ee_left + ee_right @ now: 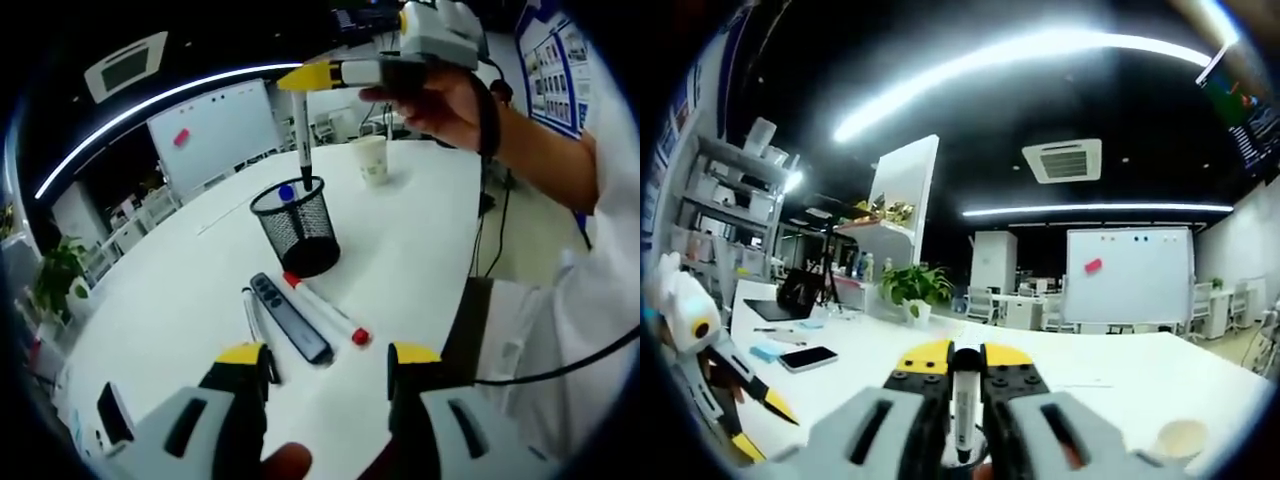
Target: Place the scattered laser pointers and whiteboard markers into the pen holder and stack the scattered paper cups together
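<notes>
Two claws are ours here. In the right gripper view the right claw is clenched on a white marker, and in the left gripper view that marker hangs tip-down into the mesh pen holder, where a blue-capped pen already stands. Our left claw is released, jaws apart, just above the table. Ahead of it lie a dark laser pointer, a red-capped marker and a thin pen. Beyond the holder stands a paper cup.
</notes>
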`<state>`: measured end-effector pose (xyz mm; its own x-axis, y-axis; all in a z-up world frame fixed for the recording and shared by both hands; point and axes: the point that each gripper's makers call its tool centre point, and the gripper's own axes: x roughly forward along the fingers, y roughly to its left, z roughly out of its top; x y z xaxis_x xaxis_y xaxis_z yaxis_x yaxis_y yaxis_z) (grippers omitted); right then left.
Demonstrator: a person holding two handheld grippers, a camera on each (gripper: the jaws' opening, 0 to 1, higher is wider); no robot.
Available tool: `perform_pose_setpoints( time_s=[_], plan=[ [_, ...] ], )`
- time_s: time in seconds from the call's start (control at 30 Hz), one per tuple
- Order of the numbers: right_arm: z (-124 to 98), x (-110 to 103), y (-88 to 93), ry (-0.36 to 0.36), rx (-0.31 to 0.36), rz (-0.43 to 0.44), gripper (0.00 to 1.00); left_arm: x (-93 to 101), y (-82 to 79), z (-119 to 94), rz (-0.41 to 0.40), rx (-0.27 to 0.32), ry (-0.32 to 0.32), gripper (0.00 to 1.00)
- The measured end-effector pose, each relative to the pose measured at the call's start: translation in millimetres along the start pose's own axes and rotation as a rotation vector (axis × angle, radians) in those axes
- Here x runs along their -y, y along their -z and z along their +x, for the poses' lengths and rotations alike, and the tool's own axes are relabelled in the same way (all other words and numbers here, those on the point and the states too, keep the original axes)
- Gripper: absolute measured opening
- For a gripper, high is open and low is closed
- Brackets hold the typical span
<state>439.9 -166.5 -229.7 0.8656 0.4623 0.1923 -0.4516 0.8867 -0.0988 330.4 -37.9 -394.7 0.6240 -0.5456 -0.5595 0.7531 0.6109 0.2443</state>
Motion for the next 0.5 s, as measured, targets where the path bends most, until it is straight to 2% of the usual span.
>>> perform_pose_setpoints(
  time_s=[0.5],
  plan=[
    [-1.9, -1.8, 15.0, -0.014, -0.046, 0.020, 0.11, 1.0, 0.7, -0.1, 0.000, 0.000, 0.002, 0.49]
  ],
)
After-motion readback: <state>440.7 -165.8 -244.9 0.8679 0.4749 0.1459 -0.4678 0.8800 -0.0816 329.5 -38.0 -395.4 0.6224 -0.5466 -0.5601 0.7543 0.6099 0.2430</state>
